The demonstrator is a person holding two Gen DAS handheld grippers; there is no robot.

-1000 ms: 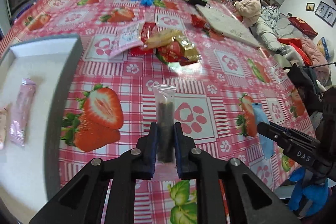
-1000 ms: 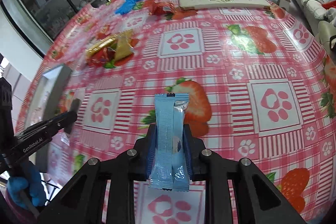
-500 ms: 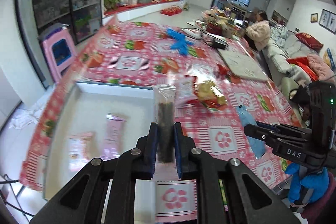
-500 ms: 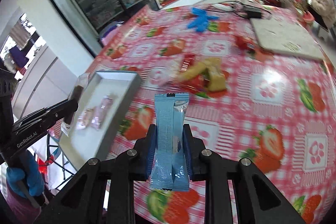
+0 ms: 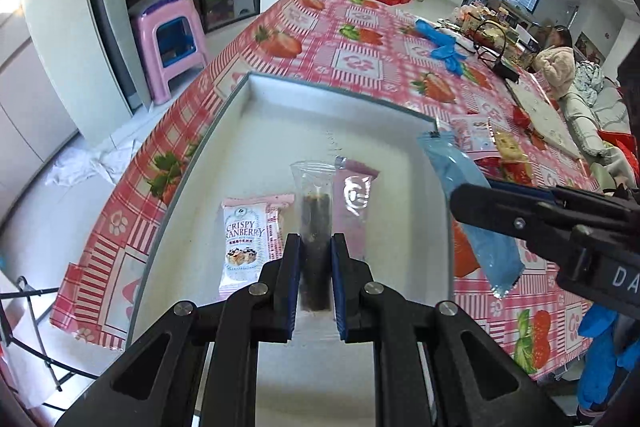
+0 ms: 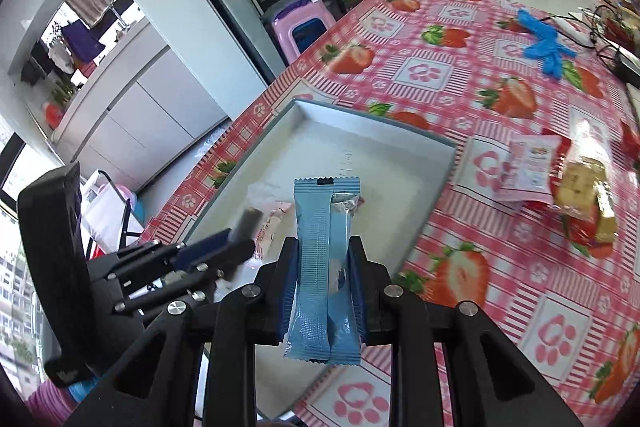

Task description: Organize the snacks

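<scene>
The left gripper [image 5: 315, 269] pinches a clear sachet of dark snack [image 5: 315, 227] above the white tray [image 5: 256, 99], which rests on the counter [image 5: 360, 59]; the right gripper [image 6: 323, 283] clamps a blue packet [image 6: 324, 267] near the tray's right rim; lower each onto bare tray floor beside the pink packets [image 5: 246, 231] before letting go.

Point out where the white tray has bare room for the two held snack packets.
The white tray is bare along its far end, up to the far rim and both far corners. Its near-middle is crowded: the cranberry packet and a pink packet lie side by side there.
</scene>
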